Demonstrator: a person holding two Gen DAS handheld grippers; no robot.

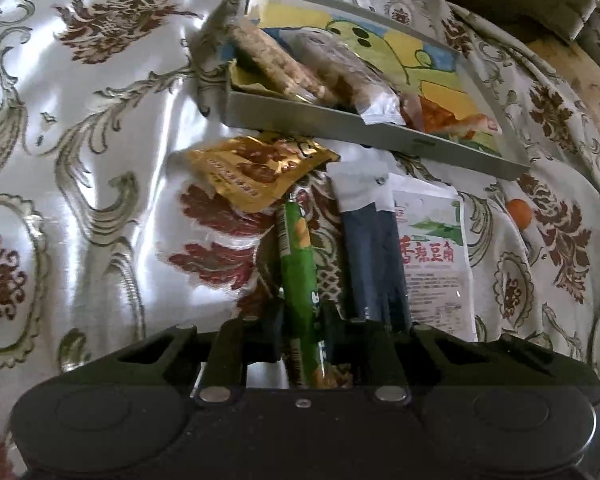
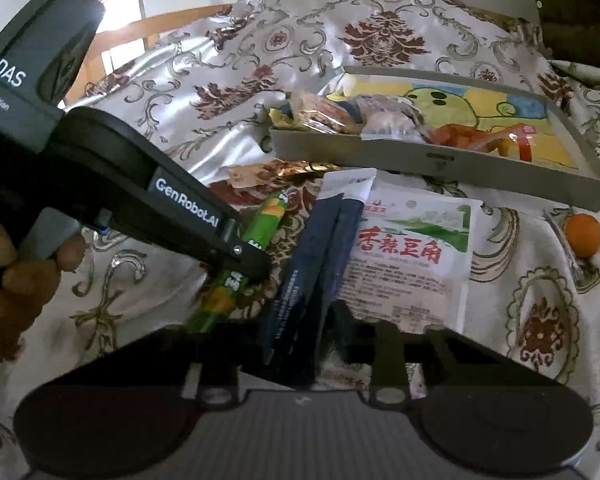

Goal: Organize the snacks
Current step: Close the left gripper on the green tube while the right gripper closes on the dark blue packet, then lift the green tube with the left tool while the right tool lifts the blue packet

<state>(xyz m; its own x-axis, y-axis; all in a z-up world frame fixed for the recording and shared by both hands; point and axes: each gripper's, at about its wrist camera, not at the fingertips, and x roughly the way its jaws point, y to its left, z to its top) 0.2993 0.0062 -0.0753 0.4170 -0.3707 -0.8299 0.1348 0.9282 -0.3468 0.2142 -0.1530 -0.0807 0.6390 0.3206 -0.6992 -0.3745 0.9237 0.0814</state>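
Observation:
A long green snack stick lies on the patterned cloth, and my left gripper is shut on it near its lower end. In the right wrist view the left gripper comes in from the left, over the same green stick. Beside it lie two dark blue stick packets with white ends, and my right gripper is shut on their near ends. The blue packets also show in the left wrist view. Behind them stands a grey tray holding several wrapped snacks.
A gold packet lies in front of the tray's left corner. A white packet with red characters lies right of the blue sticks. An orange fruit sits further right. A hand holds the left gripper. Floral cloth covers the table.

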